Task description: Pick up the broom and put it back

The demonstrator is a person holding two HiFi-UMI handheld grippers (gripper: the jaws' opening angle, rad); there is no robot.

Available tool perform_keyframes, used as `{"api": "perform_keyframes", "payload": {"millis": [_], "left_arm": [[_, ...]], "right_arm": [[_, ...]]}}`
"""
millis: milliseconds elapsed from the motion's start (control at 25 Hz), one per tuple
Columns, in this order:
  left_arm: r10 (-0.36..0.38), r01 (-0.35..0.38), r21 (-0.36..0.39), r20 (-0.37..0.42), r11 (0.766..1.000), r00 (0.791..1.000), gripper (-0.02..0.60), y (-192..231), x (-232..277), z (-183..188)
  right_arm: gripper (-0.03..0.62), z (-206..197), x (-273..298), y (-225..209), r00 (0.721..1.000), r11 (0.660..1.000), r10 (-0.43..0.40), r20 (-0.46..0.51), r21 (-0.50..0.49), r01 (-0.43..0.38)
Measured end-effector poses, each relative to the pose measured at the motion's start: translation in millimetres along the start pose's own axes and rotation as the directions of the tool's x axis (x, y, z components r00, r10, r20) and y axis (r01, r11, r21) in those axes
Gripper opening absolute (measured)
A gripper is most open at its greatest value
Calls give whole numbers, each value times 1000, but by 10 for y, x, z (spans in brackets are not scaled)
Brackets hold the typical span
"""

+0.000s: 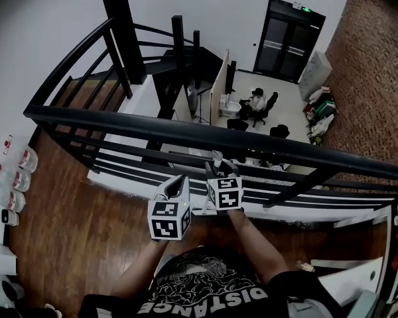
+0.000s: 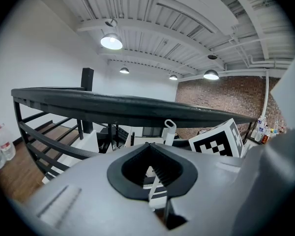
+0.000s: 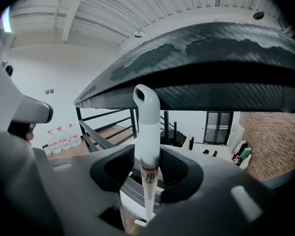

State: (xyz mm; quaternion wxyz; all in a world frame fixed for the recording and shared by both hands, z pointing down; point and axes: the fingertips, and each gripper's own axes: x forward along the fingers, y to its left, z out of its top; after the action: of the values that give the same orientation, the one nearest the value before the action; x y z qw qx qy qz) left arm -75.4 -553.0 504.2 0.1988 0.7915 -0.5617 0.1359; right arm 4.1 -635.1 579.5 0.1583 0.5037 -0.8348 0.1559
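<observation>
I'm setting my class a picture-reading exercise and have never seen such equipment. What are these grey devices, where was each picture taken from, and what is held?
No robot here: a person stands on a brown wooden floor behind a black railing, holding a grey two-fingered gripper in each hand. One picture comes from a head camera looking down; the other two from cameras riding on the grippers. The right gripper has the white broom handle standing between its fingers, which look slightly parted, so the hold seems loose. The left gripper is empty, fingers together. By the wall stand clear water bottles.
</observation>
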Motion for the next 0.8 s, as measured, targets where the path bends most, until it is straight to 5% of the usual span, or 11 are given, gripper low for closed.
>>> {"api": "perform_keyframes", "payload": {"millis": [800], "left_arm": [[-11, 11, -5, 4, 1000, 1000, 6, -30, -183, -145]], "right_arm": [[178, -143, -191, 2, 999, 999, -46, -5, 8, 46]]}}
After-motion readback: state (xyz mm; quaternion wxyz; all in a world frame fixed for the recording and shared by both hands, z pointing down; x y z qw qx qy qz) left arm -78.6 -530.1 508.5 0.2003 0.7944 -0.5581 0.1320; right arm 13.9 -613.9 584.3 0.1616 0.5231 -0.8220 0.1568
